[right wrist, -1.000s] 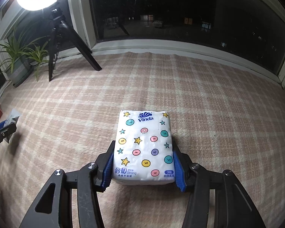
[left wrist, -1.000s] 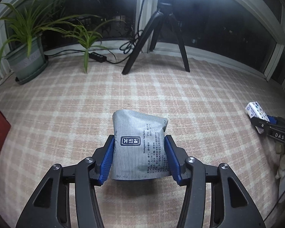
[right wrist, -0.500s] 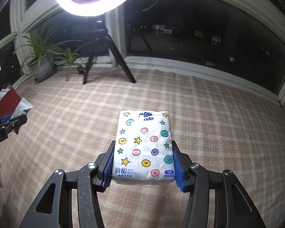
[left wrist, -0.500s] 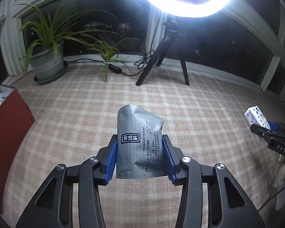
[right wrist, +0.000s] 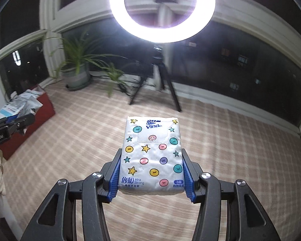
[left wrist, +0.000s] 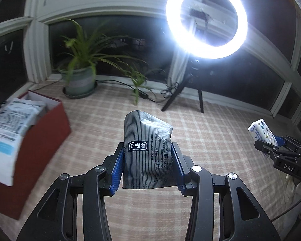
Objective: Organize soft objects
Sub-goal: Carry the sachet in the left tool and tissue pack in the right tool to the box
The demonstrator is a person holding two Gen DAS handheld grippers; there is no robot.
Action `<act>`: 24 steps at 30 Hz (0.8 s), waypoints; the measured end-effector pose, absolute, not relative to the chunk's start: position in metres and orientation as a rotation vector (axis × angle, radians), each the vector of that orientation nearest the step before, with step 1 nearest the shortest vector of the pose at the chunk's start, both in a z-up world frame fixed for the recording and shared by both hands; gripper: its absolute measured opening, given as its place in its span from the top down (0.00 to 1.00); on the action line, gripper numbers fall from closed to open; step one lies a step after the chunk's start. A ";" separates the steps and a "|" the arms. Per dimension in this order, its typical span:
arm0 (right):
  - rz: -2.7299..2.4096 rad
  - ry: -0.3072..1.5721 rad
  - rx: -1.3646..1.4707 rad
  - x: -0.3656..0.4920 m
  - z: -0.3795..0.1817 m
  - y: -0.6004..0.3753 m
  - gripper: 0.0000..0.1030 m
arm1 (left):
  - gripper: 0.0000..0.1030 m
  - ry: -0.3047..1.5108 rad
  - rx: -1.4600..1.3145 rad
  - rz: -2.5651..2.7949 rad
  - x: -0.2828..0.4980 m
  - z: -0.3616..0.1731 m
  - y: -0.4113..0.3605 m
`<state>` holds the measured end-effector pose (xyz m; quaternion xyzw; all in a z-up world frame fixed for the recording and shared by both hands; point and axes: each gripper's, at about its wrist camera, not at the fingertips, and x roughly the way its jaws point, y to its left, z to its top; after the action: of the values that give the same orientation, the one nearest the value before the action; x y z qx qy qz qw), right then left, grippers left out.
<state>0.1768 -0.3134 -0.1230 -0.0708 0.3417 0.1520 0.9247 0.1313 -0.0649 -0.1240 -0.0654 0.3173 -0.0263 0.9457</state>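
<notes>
My left gripper (left wrist: 147, 161) is shut on a grey striped tea pouch (left wrist: 147, 150), held in the air above the checked mat. My right gripper (right wrist: 151, 172) is shut on a white Vinda tissue pack (right wrist: 152, 154) printed with stars and coloured dots, also off the floor. In the left wrist view the right gripper (left wrist: 275, 144) shows at the far right with the tissue pack (left wrist: 261, 131). In the right wrist view the left gripper (right wrist: 20, 118) shows at the left edge with the pouch (right wrist: 31, 107). A red box (left wrist: 36, 140) with soft packs (left wrist: 12, 124) in it stands at left.
A ring light (left wrist: 206, 19) on a black tripod (left wrist: 180, 94) stands by the dark windows. A potted plant (left wrist: 79, 80) and a smaller one (left wrist: 137, 80) sit along the sill, with a black cable (left wrist: 118, 83) on the floor. The checked mat (right wrist: 240, 150) covers the floor.
Both grippers have risen and tilted up with their loads, so the ring light and windows came into view. The red box has come closer on the left. The left jaws squeezed the pouch narrower.
</notes>
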 end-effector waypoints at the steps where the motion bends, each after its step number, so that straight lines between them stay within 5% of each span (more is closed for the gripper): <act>1: 0.325 0.695 -0.151 0.176 -0.120 -0.304 0.53 | 0.59 0.640 -0.136 -0.046 0.127 -0.120 -0.057; 24: 0.667 0.631 -0.204 0.169 -0.069 -0.041 0.53 | 0.59 0.574 -0.242 0.213 0.049 -0.083 0.163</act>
<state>0.1689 -0.0407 -0.0689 -0.0981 0.3041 0.3212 0.8915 0.0491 0.1631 -0.0827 -0.1186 0.2816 0.1047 0.9464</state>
